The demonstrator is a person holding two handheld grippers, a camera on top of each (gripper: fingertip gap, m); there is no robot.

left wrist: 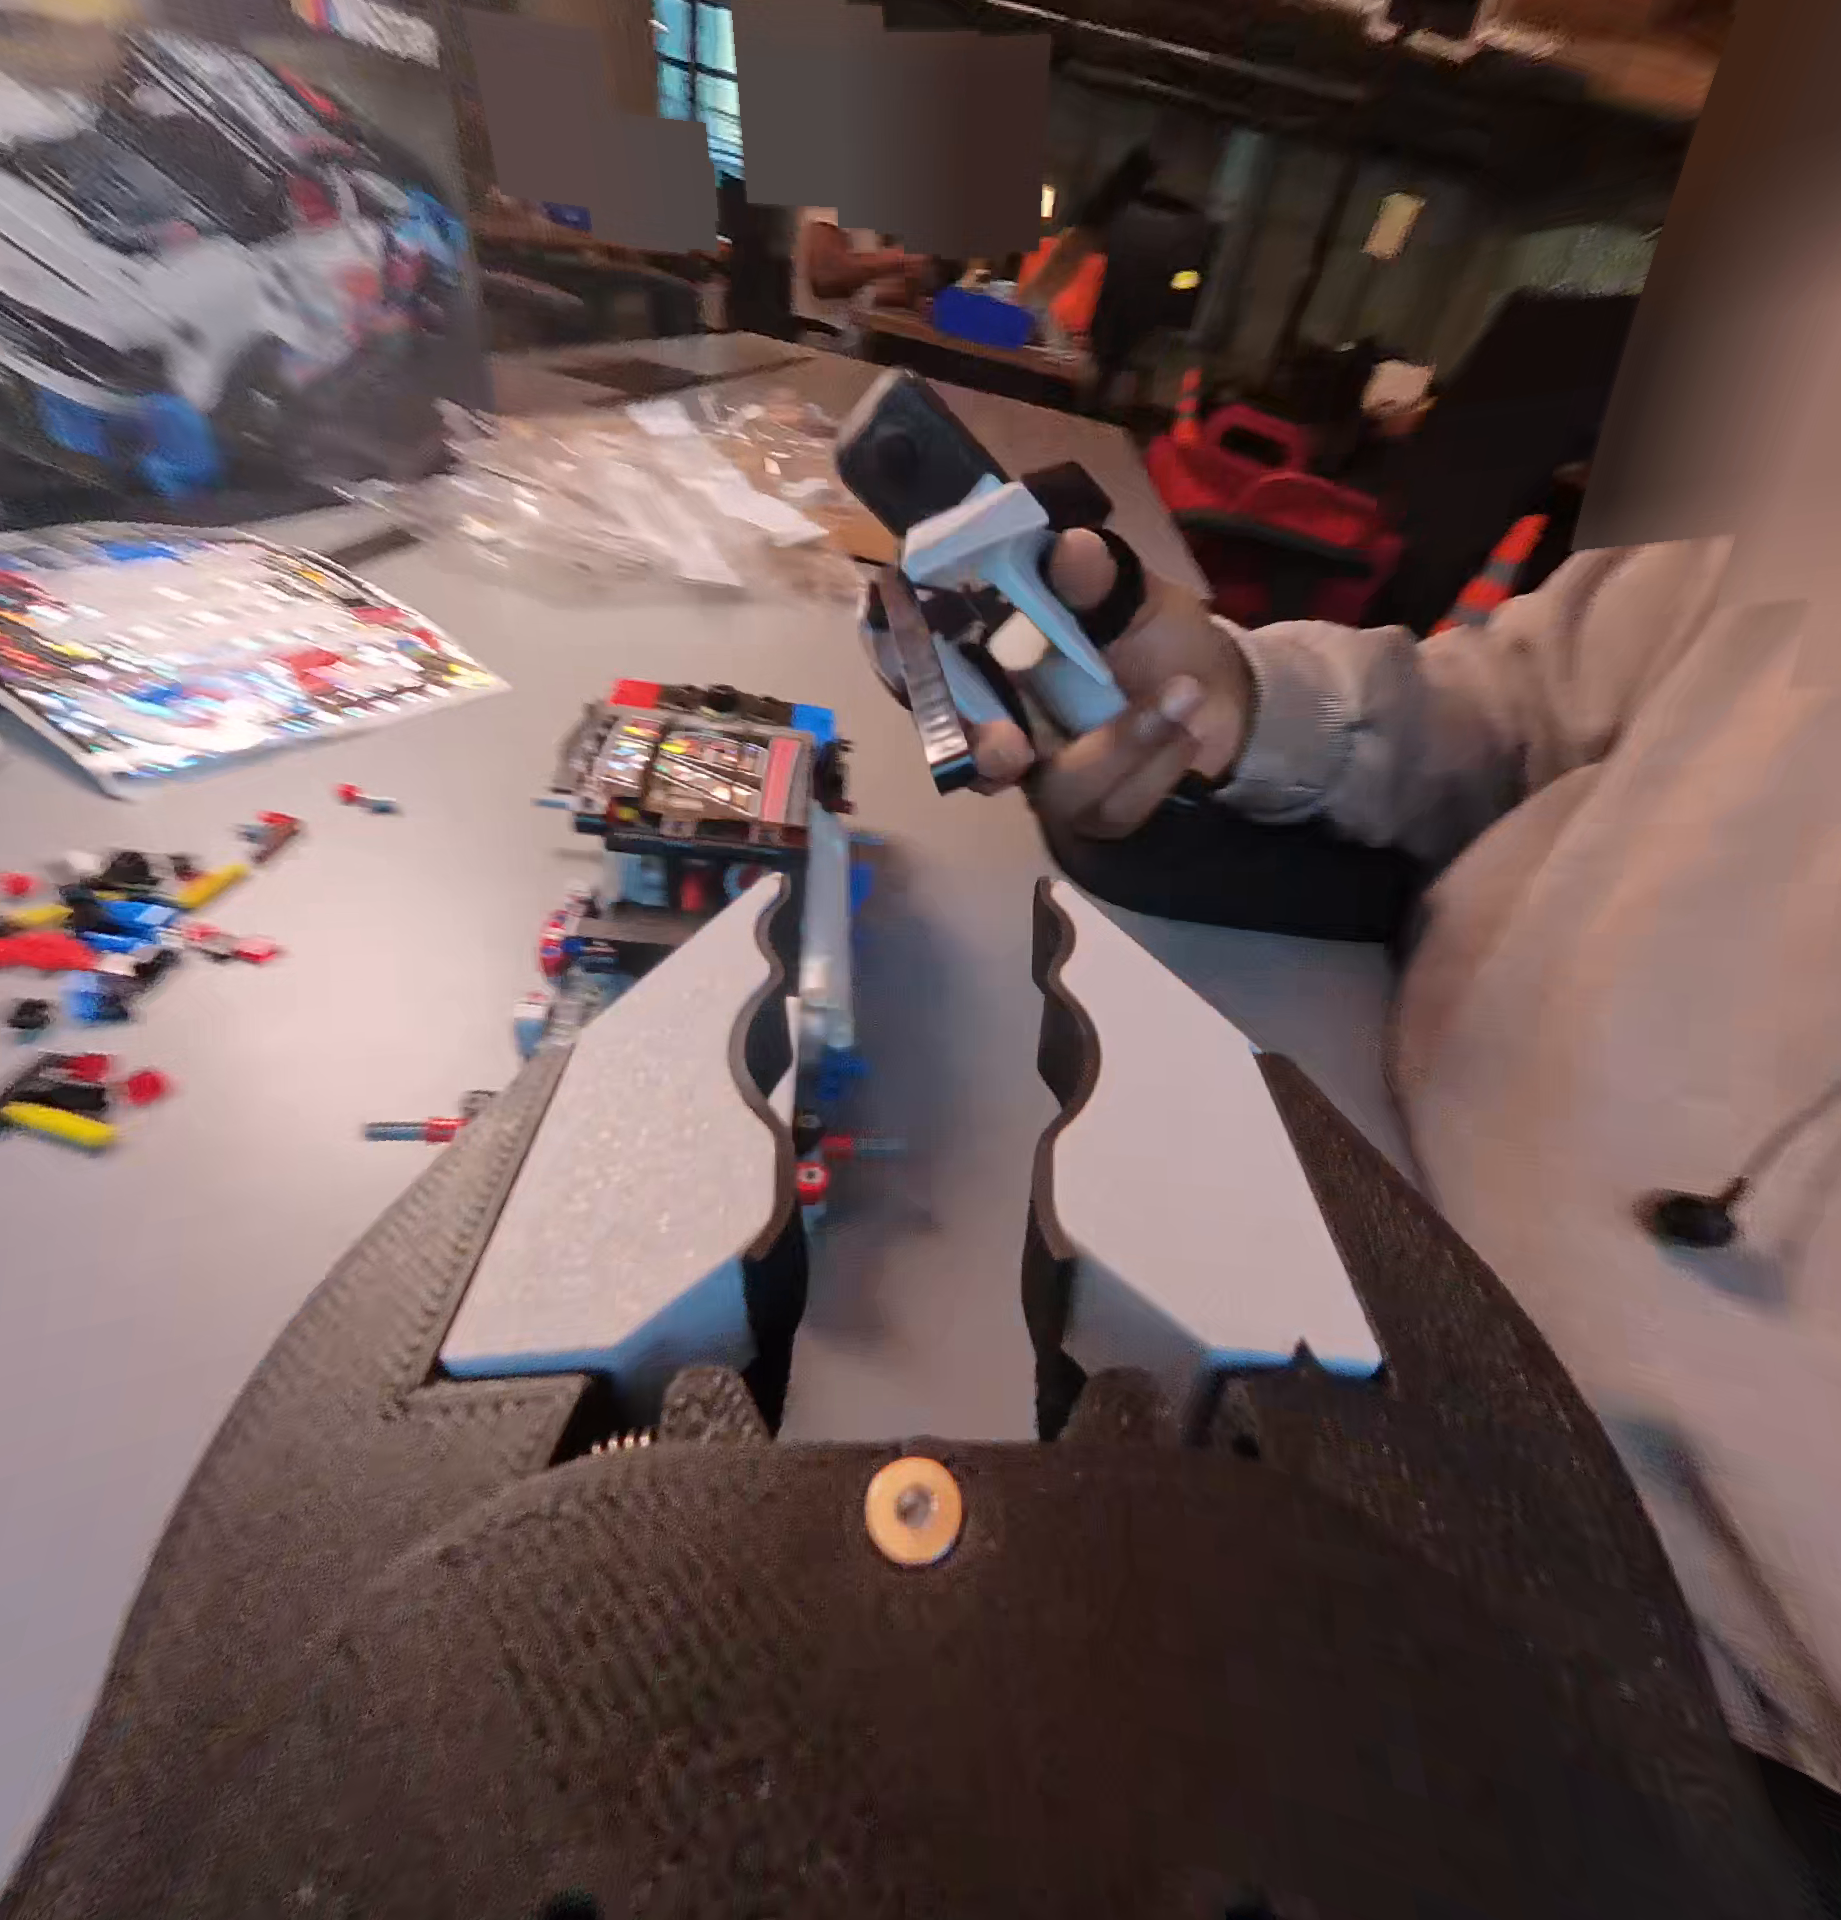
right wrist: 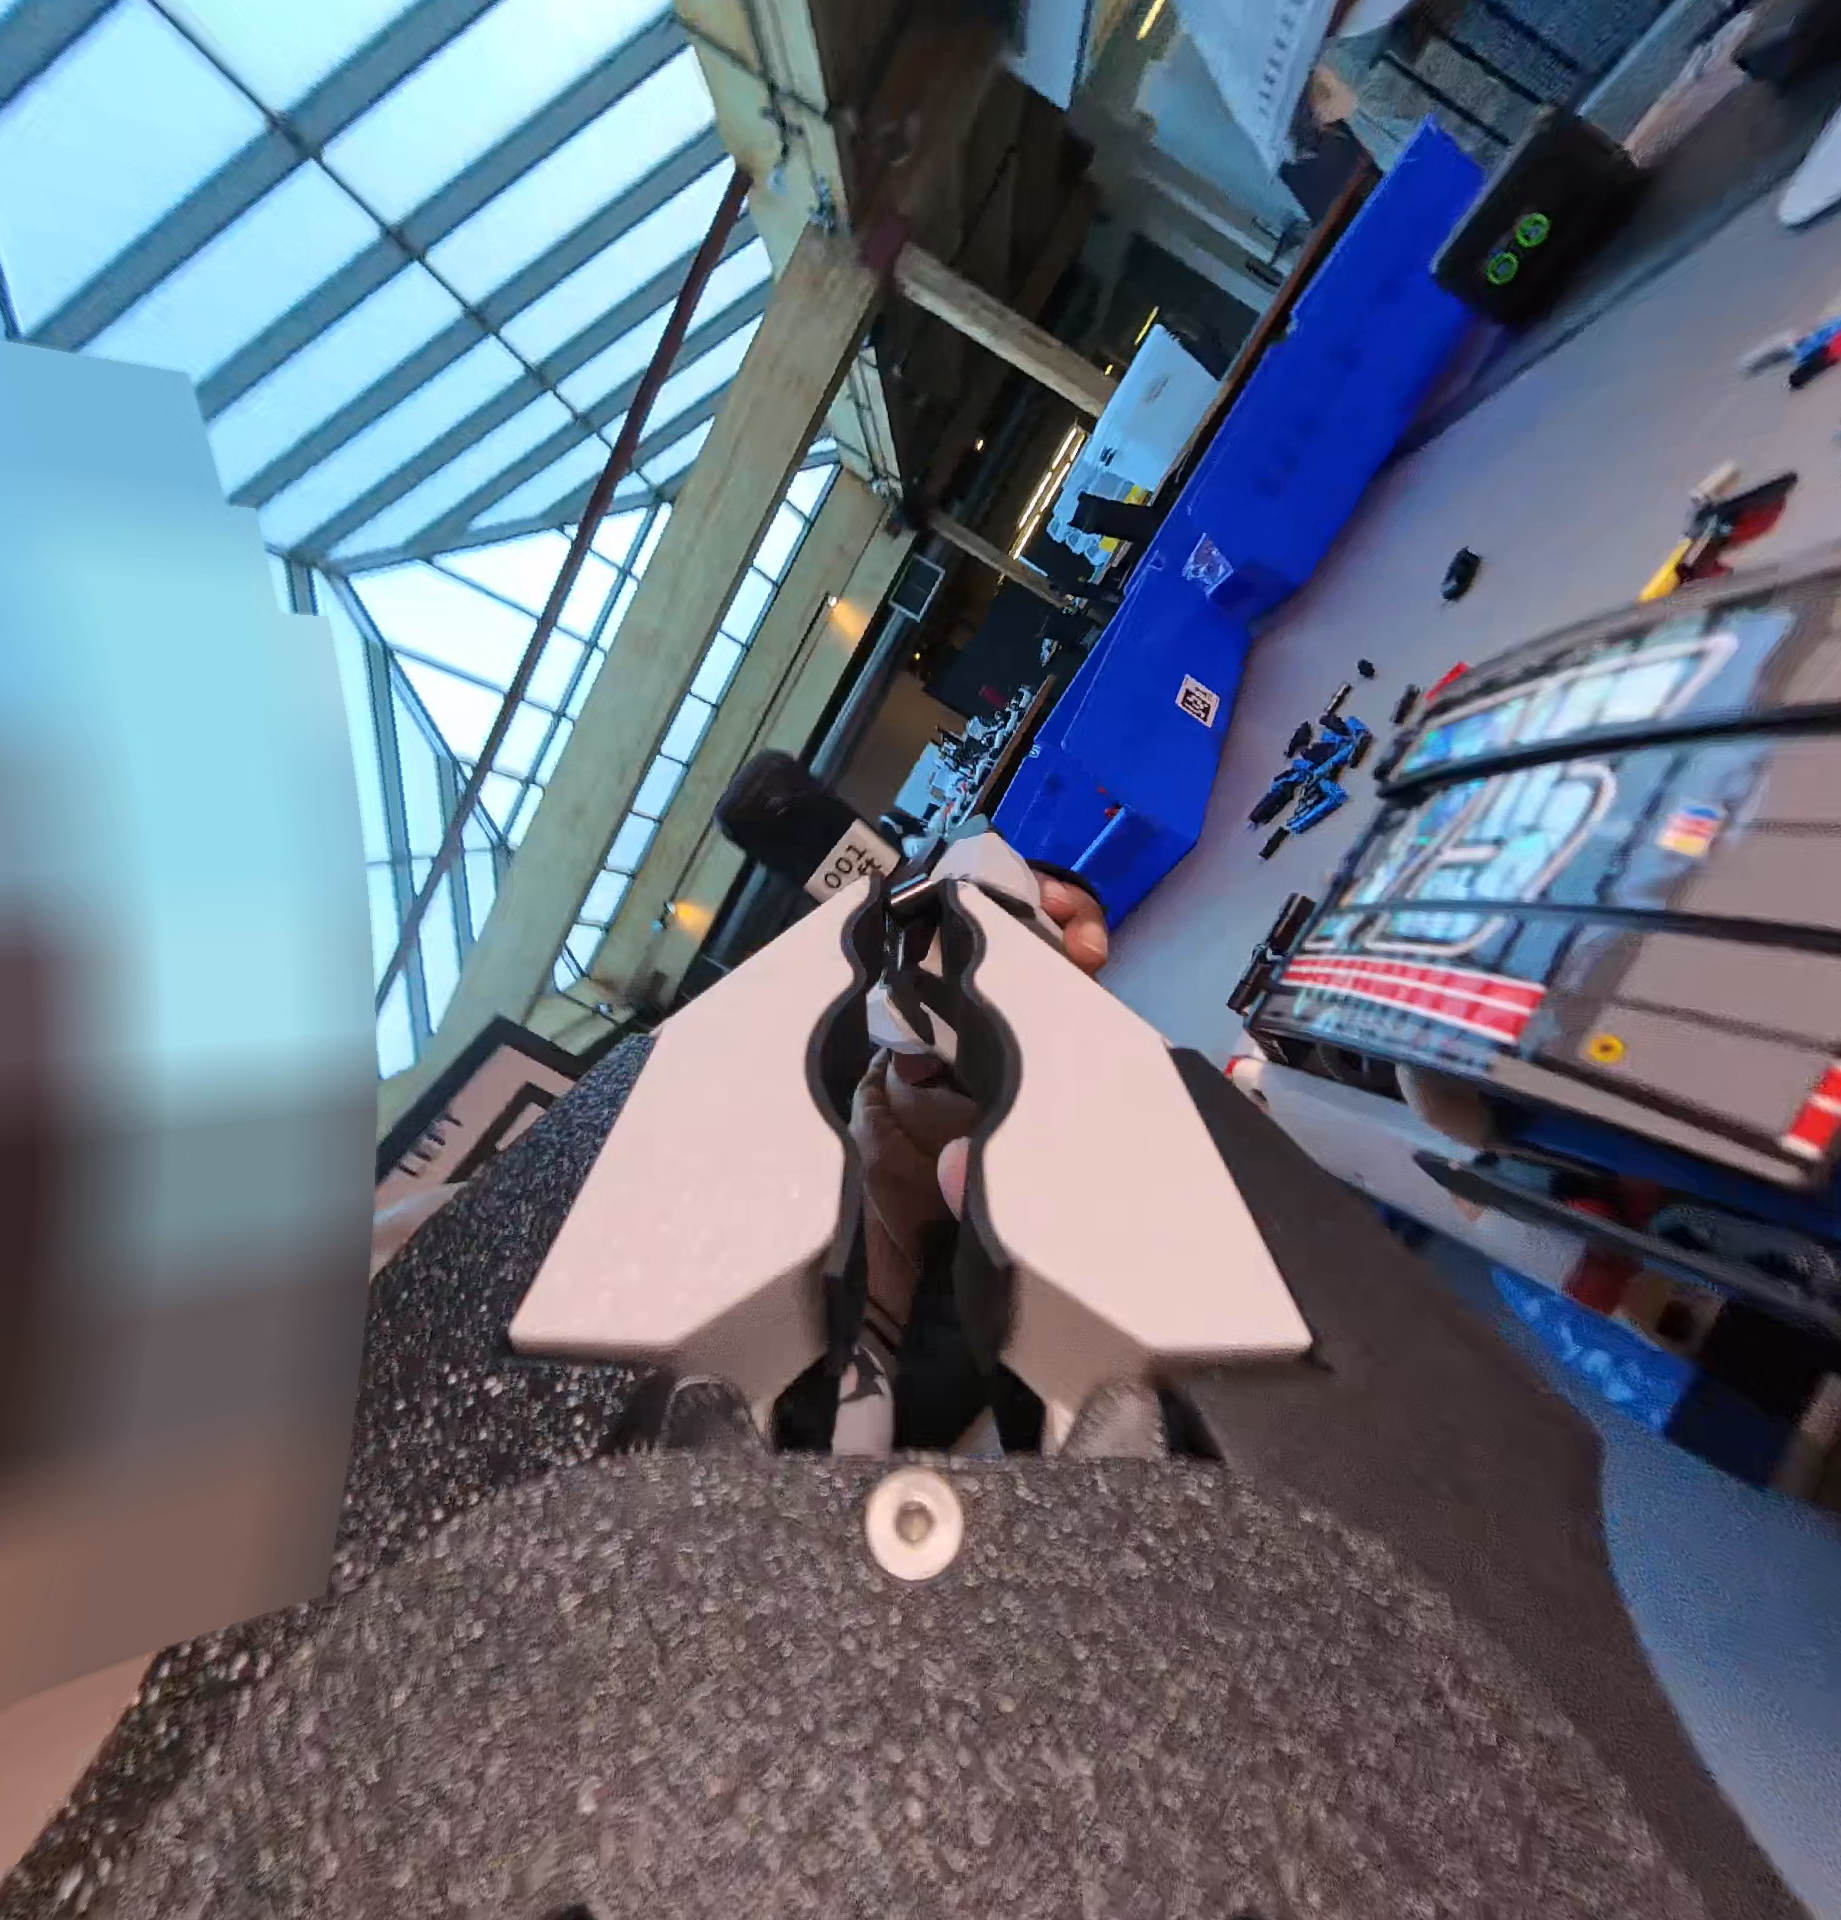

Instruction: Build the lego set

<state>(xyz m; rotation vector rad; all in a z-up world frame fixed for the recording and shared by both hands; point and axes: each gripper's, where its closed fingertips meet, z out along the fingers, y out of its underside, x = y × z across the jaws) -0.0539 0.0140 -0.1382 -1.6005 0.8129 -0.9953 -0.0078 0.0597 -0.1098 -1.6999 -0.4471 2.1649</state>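
The partly built Lego car, black with red and blue parts and shiny stickers, lies on the grey table. My left gripper is open and empty, just above the car's near end, its left finger over the car's side. My right gripper is held up in a hand to the right of the car, tilted off the table. In the right wrist view its tips are together and I see no piece between them. The car fills that view's right side.
Loose red, blue, yellow and black pieces lie scattered left of the car, some also in the right wrist view. A printed booklet, the set's box and clear plastic bags lie farther back. A blue bin stands at the table's far side. My hands' fingertips stand some 8 cm from each other.
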